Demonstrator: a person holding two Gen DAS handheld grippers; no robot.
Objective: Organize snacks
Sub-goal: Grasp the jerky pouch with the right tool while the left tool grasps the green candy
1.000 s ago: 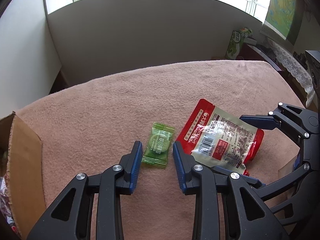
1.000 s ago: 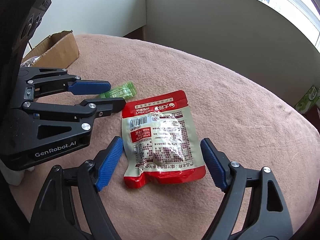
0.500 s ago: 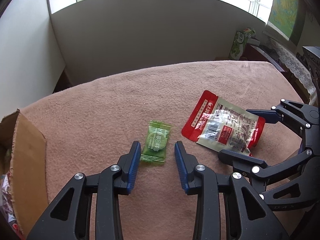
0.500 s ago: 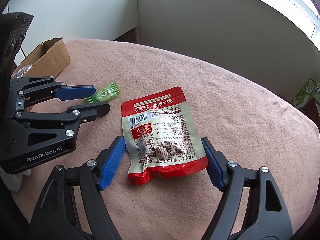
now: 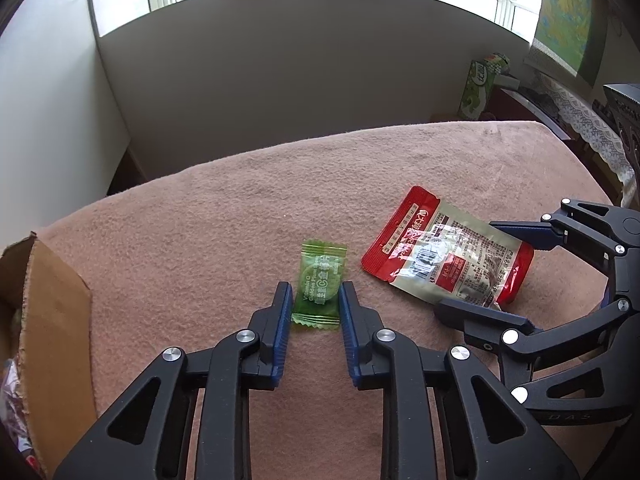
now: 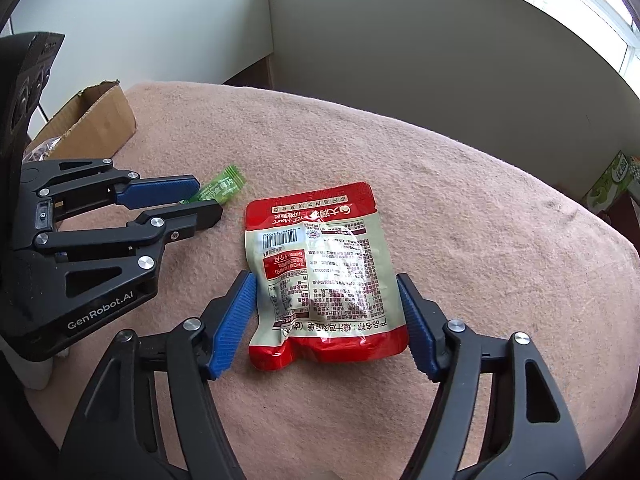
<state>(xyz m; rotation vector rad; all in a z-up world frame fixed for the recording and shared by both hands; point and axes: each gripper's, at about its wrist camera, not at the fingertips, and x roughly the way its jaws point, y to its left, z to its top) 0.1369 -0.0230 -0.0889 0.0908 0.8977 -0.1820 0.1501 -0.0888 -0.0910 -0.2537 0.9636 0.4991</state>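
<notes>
A small green candy wrapper (image 5: pixel 320 285) lies flat on the pink blanket. My left gripper (image 5: pixel 313 300) is open, its blue pads on either side of the candy's near end, apart from it. A red and beige snack pouch (image 6: pixel 322 268) lies to the right. My right gripper (image 6: pixel 326 292) is open with its pads straddling the pouch's lower half, close to its edges. The pouch (image 5: pixel 448 258) and right gripper (image 5: pixel 492 268) also show in the left wrist view. The candy (image 6: pixel 222 188) and left gripper (image 6: pixel 202 198) show in the right wrist view.
An open cardboard box (image 5: pixel 48 328) with snack packets inside stands at the table's left edge; it also shows in the right wrist view (image 6: pixel 94 120). A grey partition wall (image 5: pixel 280 80) runs behind the table. A green carton (image 5: pixel 478 88) stands beyond the far right corner.
Both grippers have moved forward and lower. The left pads now flank the candy's near end. The right pads have closed in around the pouch's lower half.
</notes>
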